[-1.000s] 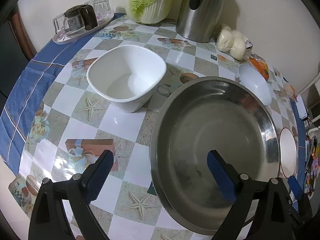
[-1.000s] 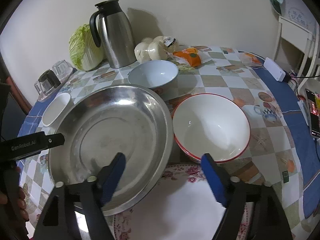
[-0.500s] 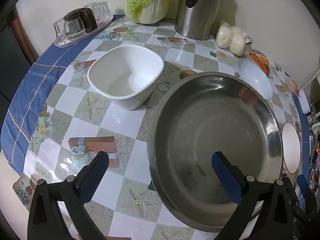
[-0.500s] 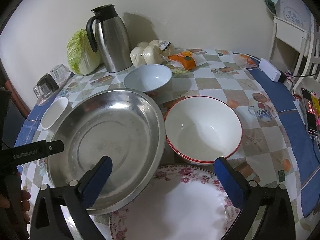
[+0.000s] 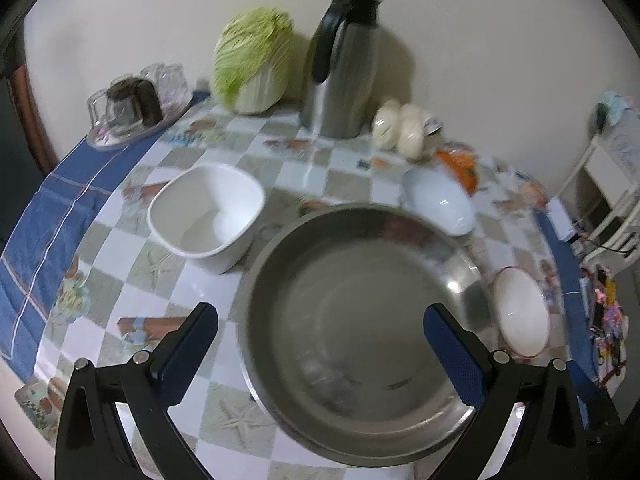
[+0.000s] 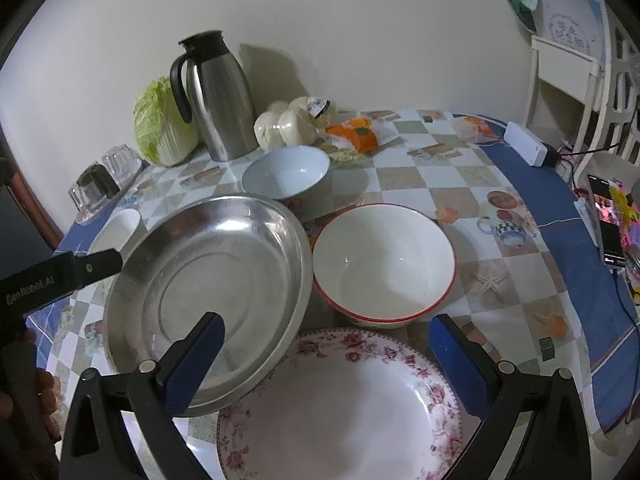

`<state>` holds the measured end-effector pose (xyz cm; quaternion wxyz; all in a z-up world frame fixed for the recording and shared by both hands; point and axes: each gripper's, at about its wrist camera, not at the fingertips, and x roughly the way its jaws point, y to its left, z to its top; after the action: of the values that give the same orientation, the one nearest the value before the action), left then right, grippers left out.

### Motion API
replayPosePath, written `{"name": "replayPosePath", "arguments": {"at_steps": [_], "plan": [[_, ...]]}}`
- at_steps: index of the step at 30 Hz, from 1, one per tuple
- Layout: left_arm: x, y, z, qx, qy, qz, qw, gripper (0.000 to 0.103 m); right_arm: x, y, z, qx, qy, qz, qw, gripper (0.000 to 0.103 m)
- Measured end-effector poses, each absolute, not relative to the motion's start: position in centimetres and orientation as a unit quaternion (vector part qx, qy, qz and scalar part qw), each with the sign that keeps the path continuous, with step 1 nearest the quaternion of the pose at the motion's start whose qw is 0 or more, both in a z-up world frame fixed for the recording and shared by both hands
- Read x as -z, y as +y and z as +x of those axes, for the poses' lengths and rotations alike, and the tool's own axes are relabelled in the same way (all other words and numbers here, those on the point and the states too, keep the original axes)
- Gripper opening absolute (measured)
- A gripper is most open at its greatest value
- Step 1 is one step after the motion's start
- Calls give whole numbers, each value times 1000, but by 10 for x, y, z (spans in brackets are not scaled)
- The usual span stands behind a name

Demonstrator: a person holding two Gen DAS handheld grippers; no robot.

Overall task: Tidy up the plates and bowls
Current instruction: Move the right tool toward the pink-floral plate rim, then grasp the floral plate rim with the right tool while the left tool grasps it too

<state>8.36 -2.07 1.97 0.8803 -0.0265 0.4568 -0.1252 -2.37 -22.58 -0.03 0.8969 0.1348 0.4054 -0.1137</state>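
On the worktop (image 6: 472, 184) lie five dishes: one steel basin (image 6: 208, 292), one square white bowl (image 5: 206, 216), one pale blue bowl (image 6: 286, 172), one red-rimmed white bowl (image 6: 384, 260), which looks to sit on a second red rim beneath it, and one floral plate (image 6: 340, 408). Behind them stand one steel jug (image 6: 218, 100), one cabbage (image 6: 162, 124), a bag of white buns (image 6: 290, 122) and a tray of upturned glasses (image 5: 134, 106). The only legible writing is "GenRobot.AI" on the side of the left gripper (image 6: 60, 276), seen from the right wrist. Both pairs of fingers have just been opening and now stand wide, holding nothing. The left gripper's (image 5: 322, 340) fingers straddle the near part of the steel basin, one over the checked cloth, the other over the basin's right side, not touching it. The right gripper (image 6: 326, 346) hangs above the floral plate, its left finger (image 6: 192, 360) over the basin's near rim, where the basin overlaps the plate's edge; the red-rimmed bowl lies just beyond the fingers.
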Motion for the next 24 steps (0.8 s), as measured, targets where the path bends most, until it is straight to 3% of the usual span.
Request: {"name": "replayPosePath", "arguments": {"at_steps": [17, 24], "plan": [[-55, -75, 19, 233, 394, 6, 889, 102, -5, -276, -78, 175, 388, 202, 882, 103], [-32, -89, 16, 243, 440, 5, 864, 102, 19, -305, -85, 198, 426, 244, 848, 103]]}}
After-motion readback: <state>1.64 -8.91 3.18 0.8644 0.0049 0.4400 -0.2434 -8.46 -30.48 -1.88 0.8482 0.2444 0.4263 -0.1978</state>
